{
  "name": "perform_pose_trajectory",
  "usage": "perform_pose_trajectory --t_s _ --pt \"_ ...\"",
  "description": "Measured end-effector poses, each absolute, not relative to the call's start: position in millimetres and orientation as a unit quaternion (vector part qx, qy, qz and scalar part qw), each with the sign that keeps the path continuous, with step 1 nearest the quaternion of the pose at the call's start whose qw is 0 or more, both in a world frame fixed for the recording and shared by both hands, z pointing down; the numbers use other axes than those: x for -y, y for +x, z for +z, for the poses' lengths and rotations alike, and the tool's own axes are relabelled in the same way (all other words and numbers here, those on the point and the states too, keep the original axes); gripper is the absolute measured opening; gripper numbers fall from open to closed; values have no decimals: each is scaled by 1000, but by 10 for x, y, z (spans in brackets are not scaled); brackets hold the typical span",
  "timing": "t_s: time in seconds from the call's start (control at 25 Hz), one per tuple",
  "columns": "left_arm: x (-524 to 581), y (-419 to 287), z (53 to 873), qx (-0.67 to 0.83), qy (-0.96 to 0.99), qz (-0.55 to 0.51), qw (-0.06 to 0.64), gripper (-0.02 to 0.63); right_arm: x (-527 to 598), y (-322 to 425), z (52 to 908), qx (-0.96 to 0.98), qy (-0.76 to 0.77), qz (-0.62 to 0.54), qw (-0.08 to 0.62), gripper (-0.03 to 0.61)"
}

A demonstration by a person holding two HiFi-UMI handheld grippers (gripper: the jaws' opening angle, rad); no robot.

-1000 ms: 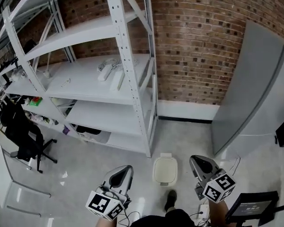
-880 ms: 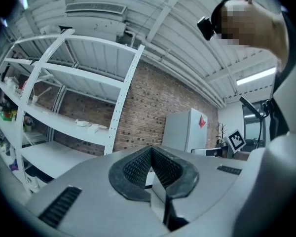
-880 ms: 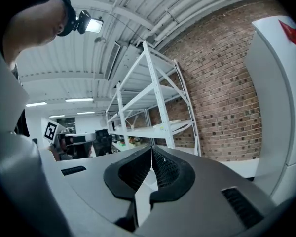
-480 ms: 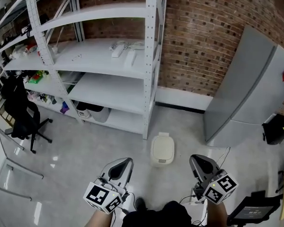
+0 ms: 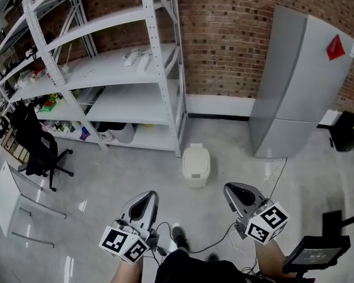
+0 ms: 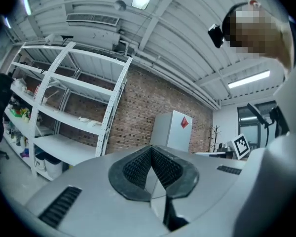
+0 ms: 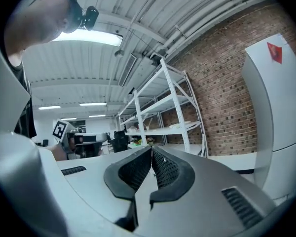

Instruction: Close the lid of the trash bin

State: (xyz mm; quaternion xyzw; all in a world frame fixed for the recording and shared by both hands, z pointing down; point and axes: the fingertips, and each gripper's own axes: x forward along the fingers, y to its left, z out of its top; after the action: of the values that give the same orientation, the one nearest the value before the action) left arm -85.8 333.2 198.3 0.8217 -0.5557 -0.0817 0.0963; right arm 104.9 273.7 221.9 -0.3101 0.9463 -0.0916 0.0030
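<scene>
In the head view, the trash bin (image 5: 196, 166) stood on the floor (image 5: 106, 181), a pale cream box with its lid (image 5: 197, 157) looking down flat on the body. Just behind the bin and to its left rose the corner post of a white shelf rack (image 5: 124, 93). Behind the bin ran a brick wall (image 5: 224, 40). To the bin's right, against that wall, stood a tall grey cabinet (image 5: 301, 81). Far to the bin's left was a black office chair (image 5: 38, 149). Both claws hung well short of the bin, on the person's side of it. The left claw (image 5: 146, 195) was below and left of the bin, and the right claw (image 5: 232, 188) was below and right of it. Neither touched the bin. A dark cable (image 5: 218, 236) trailed over the floor between the claws, nearer than the bin.

In the left gripper view, the left claw (image 6: 150, 148) was pressed together, its ribbed pads meeting in a line with nothing between them. It pointed upward at the shelf rack (image 6: 74, 122), the brick wall (image 6: 138, 112) and the grey cabinet (image 6: 175, 132) under a ribbed ceiling.

In the right gripper view, the right claw (image 7: 151, 149) was likewise closed tight and empty. Beyond it were the shelf rack (image 7: 172, 112), the brick wall (image 7: 222, 98) and the grey cabinet (image 7: 278, 98).
</scene>
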Motion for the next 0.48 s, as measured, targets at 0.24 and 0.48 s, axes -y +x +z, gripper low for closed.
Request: perform_pose_trajectory --t_s 0.24,0.48 --pt "-3980 -290 1838 558 822 -59 96 -5 -3323 1620 2318 -942 -313 -118 8 9" --pt "-4533 -208 1858 553 827 -38 92 -5 -3843 1726 2274 -938 -327 -118 18 9"
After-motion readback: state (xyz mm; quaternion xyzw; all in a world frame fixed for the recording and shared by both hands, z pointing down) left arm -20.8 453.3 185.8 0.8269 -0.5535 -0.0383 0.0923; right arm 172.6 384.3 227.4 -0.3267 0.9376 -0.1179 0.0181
